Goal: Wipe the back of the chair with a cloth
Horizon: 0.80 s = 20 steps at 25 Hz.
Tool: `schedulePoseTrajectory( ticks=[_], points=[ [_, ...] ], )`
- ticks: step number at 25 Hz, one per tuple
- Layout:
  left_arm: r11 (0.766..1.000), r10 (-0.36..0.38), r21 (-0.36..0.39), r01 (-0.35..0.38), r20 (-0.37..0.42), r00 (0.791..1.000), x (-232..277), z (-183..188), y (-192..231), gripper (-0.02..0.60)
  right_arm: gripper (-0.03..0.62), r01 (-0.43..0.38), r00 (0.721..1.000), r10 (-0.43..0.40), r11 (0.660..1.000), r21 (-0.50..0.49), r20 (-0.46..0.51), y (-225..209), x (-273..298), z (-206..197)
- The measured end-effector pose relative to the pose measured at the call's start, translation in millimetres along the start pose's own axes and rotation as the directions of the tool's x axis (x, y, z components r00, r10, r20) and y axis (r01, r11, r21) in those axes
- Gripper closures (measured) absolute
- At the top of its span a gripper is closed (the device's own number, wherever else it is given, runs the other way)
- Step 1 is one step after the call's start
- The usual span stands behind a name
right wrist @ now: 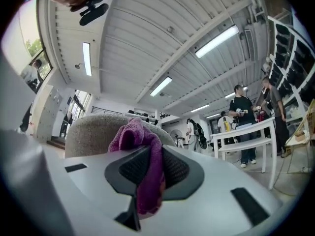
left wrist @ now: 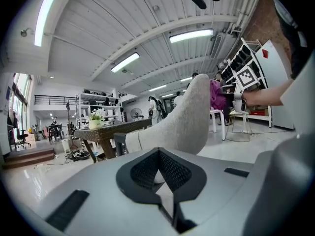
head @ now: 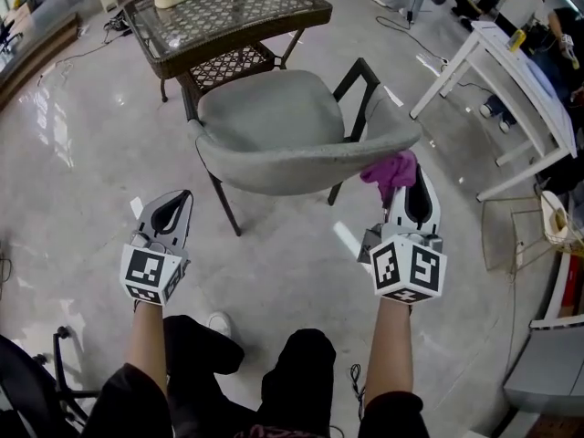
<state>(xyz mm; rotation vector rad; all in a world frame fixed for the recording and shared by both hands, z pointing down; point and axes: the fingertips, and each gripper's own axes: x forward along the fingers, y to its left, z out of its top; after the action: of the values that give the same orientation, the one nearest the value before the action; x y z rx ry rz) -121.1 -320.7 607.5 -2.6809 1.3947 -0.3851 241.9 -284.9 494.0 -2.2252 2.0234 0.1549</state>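
The right claw (head: 406, 181) grips the purple cloth (head: 391, 170) at the right end of the chair's (head: 274, 121) back. The left claw (head: 182, 197), closed and empty, hangs behind the chair, apart from it.

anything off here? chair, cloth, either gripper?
Nothing stands out. The chair stands upright on its legs. The purple cloth is clamped in the right gripper by the right end of the chair's back. The left gripper is shut and empty, short of the chair.
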Motion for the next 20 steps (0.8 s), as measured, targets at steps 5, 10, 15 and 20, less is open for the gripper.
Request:
schedulePoseTrajectory(
  ticks=[5,10,15,20],
  points=[
    [0.999,0.033,0.0,-0.033,0.003,0.999,-2,-28,8,0.572,0.519,-0.071,0.994,0.072,0.997,-0.011,0.079,36,-32,-3],
    [0.998,0.052,0.024,-0.053,0.035,0.998,-11,-30,5,0.572,0.519,-0.285,0.955,0.29,0.955,-0.079,0.065,133,-61,-28],
    [0.996,0.087,0.027,-0.088,0.045,0.995,-32,-36,6,0.572,0.519,-0.447,0.893,0.449,0.893,-0.051,0.033,223,-53,-45],
    [0.992,0.119,0.024,-0.12,0.047,0.992,-44,-48,14,0.572,0.519,-0.449,0.894,0.449,0.894,0.001,-0.02,255,-27,-57]
  ],
)
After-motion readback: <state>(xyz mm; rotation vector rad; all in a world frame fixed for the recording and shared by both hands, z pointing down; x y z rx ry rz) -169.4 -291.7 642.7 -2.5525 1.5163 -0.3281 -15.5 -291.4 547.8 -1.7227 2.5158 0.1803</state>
